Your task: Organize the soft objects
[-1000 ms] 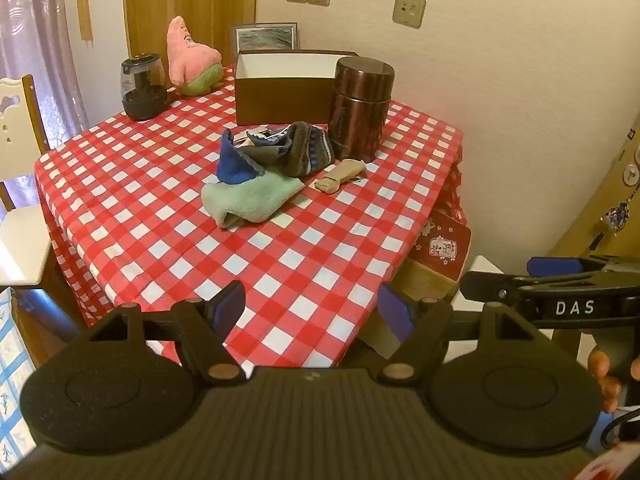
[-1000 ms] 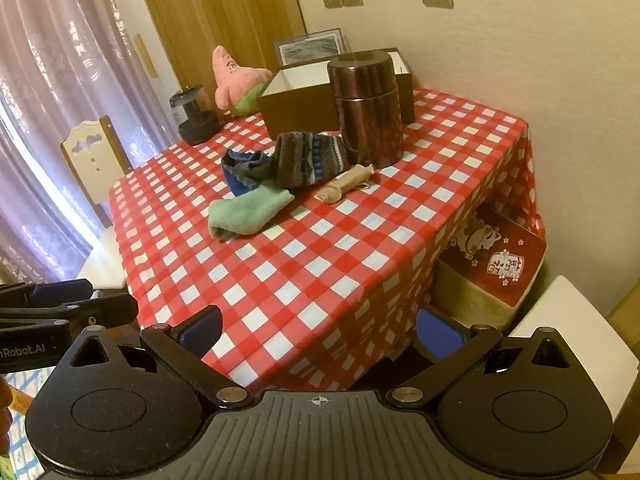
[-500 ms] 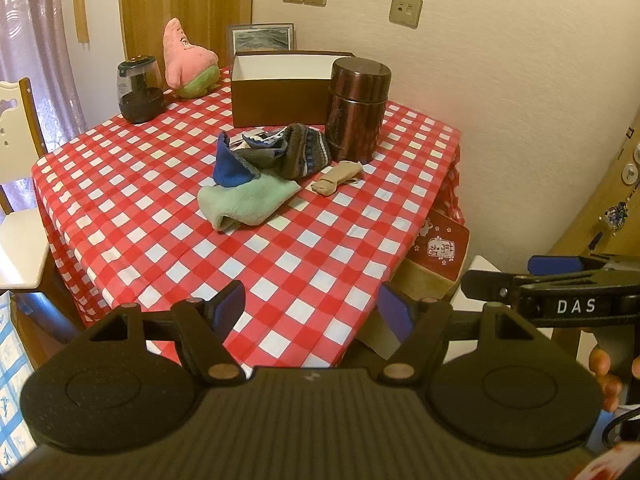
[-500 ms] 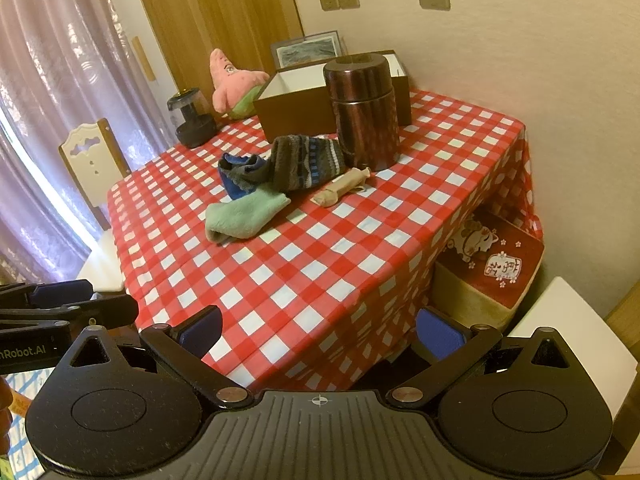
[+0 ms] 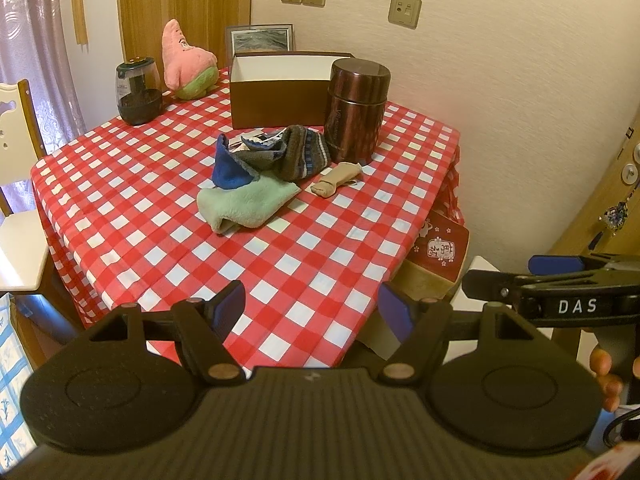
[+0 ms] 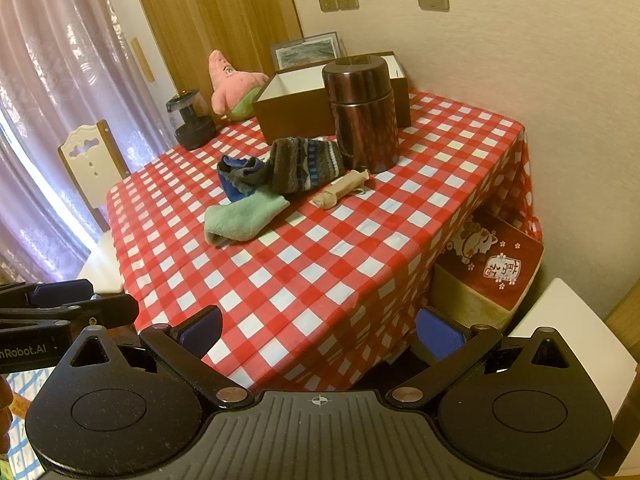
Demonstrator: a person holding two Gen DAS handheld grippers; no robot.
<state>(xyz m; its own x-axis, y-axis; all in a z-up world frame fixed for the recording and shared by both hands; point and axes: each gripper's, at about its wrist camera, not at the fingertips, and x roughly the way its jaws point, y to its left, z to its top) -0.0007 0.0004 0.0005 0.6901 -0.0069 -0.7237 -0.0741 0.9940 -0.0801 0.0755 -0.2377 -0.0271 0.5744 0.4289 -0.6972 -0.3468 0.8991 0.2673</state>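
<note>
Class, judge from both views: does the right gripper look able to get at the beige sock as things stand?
Probably yes. The right gripper is open and empty, back at the table edge. The beige sock lies alone on the cloth, just clear of the brown canister and the sock pile, with bare cloth on the way.

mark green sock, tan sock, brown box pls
green sock (image 5: 248,202): left wrist view, middle of the fuzzy body.
tan sock (image 5: 335,179): left wrist view, middle of the rolled bundle.
brown box (image 6: 296,114): right wrist view, front outer wall.
</note>
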